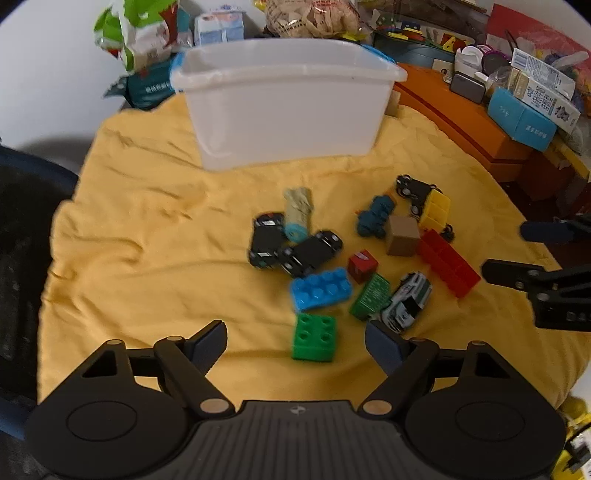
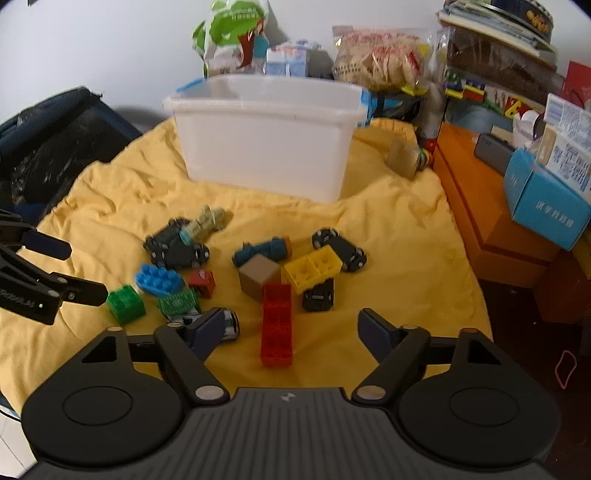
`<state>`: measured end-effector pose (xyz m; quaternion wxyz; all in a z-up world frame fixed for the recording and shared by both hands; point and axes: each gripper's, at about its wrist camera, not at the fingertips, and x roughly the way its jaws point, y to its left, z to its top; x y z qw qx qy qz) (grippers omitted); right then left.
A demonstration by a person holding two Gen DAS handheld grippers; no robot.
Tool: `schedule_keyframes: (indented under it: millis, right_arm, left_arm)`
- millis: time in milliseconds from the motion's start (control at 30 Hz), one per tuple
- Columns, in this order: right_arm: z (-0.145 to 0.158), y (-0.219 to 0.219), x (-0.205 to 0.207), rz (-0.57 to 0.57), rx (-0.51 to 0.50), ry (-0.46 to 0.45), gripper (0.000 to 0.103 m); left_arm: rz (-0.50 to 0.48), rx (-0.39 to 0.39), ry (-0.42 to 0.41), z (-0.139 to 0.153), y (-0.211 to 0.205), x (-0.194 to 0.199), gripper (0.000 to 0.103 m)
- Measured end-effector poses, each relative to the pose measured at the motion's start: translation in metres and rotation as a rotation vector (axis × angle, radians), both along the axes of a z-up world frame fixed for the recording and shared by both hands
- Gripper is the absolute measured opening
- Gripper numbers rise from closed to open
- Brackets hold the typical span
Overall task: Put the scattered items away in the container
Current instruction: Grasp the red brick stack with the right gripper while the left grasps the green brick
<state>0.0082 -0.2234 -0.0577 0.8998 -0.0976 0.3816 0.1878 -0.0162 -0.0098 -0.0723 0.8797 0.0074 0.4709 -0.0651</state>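
Note:
A white plastic bin stands at the back of a yellow cloth. Toys lie scattered in front of it: a green brick, a blue brick, a long red brick, a yellow brick, a brown cube, black toy cars and a white car. My left gripper is open and empty, low over the cloth with the green brick between its fingers. My right gripper is open and empty around the red brick's near end.
An orange box with a blue carton and clutter lines the right side. Snack bags stand behind the bin. A dark bag lies at the left. A wooden block sits right of the bin.

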Motion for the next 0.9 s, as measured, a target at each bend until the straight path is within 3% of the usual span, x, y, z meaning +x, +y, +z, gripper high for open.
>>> schedule_keyframes:
  millis: [267,600,800,900]
  right_arm:
    - [-0.022,0.004,0.014,0.041,-0.013,0.027,0.063]
    - [-0.038,0.002,0.025,0.08,-0.007,0.052,0.061]
    - [-0.046,0.004,0.031,0.107,-0.01,0.074,0.049]
    - [-0.049,0.005,0.032,0.112,-0.011,0.084,0.048]
  left_arm:
    - [0.002,0.089,0.024,-0.022,-0.015,0.013,0.071]
    - [0.014,0.074,0.049,-0.034,-0.021,0.019,0.066]
    - [0.022,0.049,0.067,-0.039,-0.025,0.022,0.056]
    - [0.018,0.053,0.068,-0.041,-0.029,0.023,0.053]
